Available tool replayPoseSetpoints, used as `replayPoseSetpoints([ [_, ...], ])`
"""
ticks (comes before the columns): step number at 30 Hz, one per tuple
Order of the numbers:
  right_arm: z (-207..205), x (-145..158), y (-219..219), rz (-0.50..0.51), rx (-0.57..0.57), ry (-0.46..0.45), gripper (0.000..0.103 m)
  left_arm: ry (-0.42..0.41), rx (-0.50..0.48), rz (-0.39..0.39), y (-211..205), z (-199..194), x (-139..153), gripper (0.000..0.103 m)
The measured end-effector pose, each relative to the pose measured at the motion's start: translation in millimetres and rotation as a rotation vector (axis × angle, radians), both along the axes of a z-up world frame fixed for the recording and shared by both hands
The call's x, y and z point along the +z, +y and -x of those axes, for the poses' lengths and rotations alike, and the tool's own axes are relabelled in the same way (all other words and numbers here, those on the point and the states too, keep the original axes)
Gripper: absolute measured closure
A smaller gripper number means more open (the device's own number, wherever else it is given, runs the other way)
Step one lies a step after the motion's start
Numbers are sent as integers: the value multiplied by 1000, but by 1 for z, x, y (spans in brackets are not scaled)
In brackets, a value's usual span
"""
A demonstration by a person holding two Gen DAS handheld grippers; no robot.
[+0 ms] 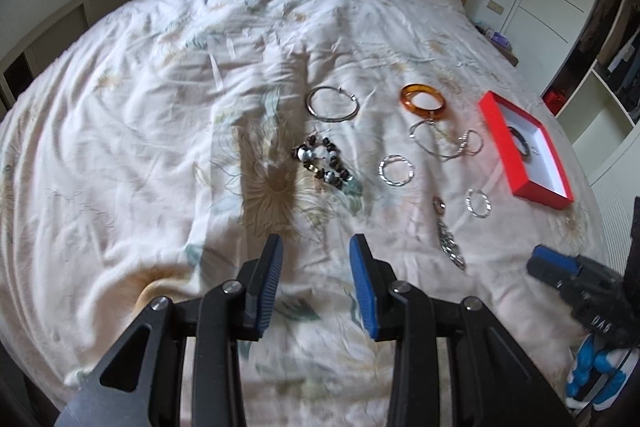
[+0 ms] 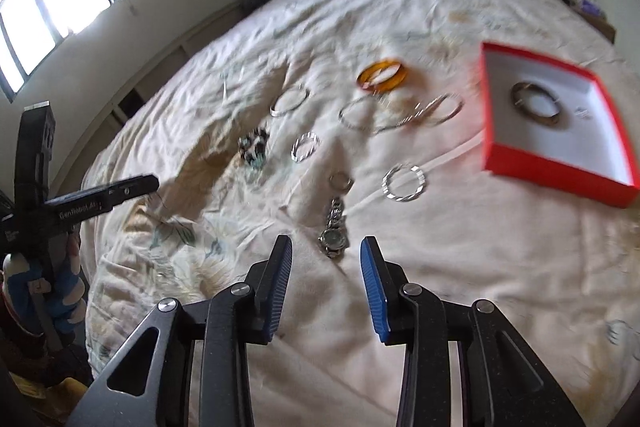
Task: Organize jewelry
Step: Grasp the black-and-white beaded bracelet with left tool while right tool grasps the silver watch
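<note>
One dark bangle (image 2: pixel 536 103) already lies in the red box (image 2: pixel 558 169) at the right of the frame, so sorting is early; the rest is spread on the bed (image 1: pixel 140 147). The right gripper (image 2: pixel 326 261), fingers apart and empty, hovers just short of the metal watch (image 2: pixel 335 233), likely the next pick. The watch's long axis runs up the frame, dial nearest the fingers, so straddling the band crosswise suits. The left gripper (image 1: pixel 316 255) is also spread and empty.

Bed (image 1: pixel 160 107): scattered bangles (image 1: pixel 423 99), watch (image 2: pixel 334 227), red box (image 2: pixel 556 163).
</note>
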State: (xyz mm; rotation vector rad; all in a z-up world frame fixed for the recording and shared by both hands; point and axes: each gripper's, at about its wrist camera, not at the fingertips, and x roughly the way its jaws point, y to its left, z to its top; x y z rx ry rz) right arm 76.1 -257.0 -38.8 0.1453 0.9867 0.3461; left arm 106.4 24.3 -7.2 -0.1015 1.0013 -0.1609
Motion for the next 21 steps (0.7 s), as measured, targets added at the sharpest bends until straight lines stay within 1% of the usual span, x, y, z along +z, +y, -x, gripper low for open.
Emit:
replayPoseSetpoints([
  [6, -33, -38, 11, -9, 34, 79, 68, 48, 13, 19, -2, -38, -27, 70],
  [10, -45, -57, 14, -22, 43, 120, 68, 78, 11, 33, -9, -64, -45, 70],
  [15, -55, -72, 16, -41, 58, 146, 68, 105, 12, 61, -14, -92, -62, 70],
  [18, -58, -75, 17, -48, 64, 150, 68, 120, 23, 93, -16, -108, -71, 70],
  [20, -61, -78, 16, -56, 67, 152, 68, 129, 26, 93, -19, -117, -78, 70],
  [21, -62, -79, 16, -59, 68, 152, 68, 133, 28, 95, -21, -121, -81, 68],
])
